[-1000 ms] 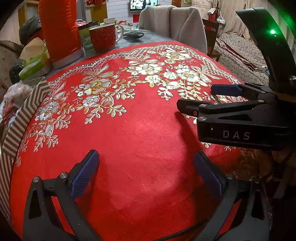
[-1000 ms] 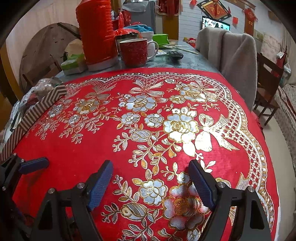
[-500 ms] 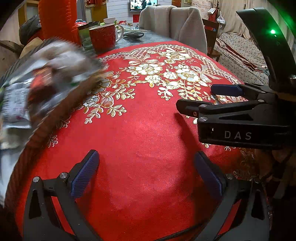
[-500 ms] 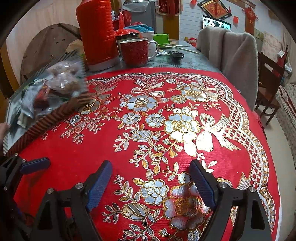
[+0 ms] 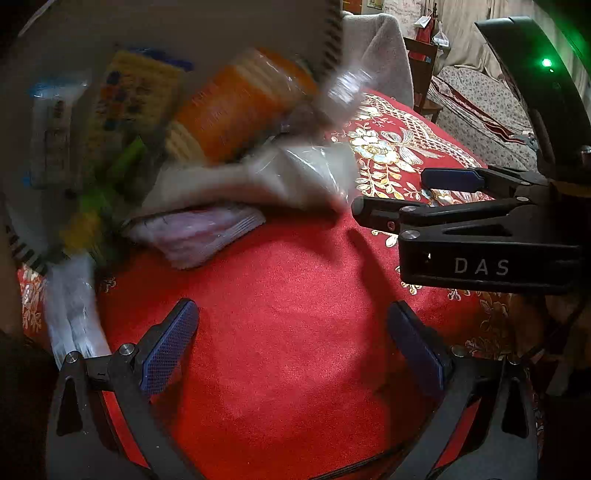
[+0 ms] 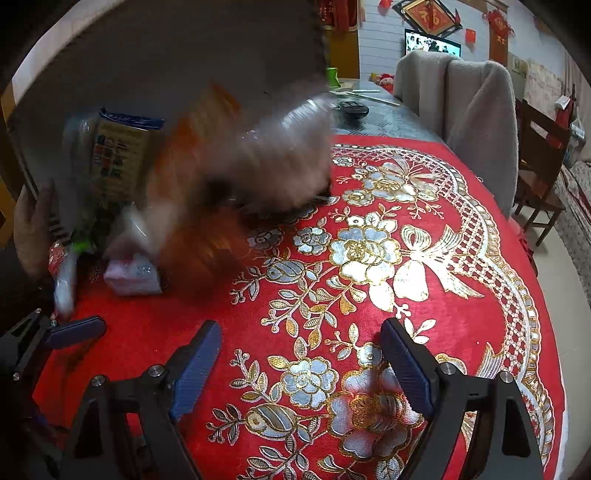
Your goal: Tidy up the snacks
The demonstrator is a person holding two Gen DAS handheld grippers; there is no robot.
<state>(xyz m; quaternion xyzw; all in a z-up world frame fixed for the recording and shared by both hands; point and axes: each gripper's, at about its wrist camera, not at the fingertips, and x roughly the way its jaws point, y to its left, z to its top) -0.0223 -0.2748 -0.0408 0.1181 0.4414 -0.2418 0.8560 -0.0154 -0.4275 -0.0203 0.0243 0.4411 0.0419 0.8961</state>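
A striped-edged box is tipped over the red tablecloth, and several blurred snack packets spill out of it: an orange packet, a yellow packet, a clear white bag and a pink packet lying on the cloth. In the right wrist view the box, the yellow packet and the pink packet show at the left. My left gripper is open and empty, close in front of the pile. My right gripper is open and empty over the cloth; it also shows in the left wrist view.
A hand holds the box at the left. A chair draped with a grey blanket stands behind the table. A remote control lies on the far tabletop. The embroidered cloth spreads to the right.
The box has swung from the table's left edge up over the cloth and tipped, and the snacks are tumbling out. Neither gripper has moved.
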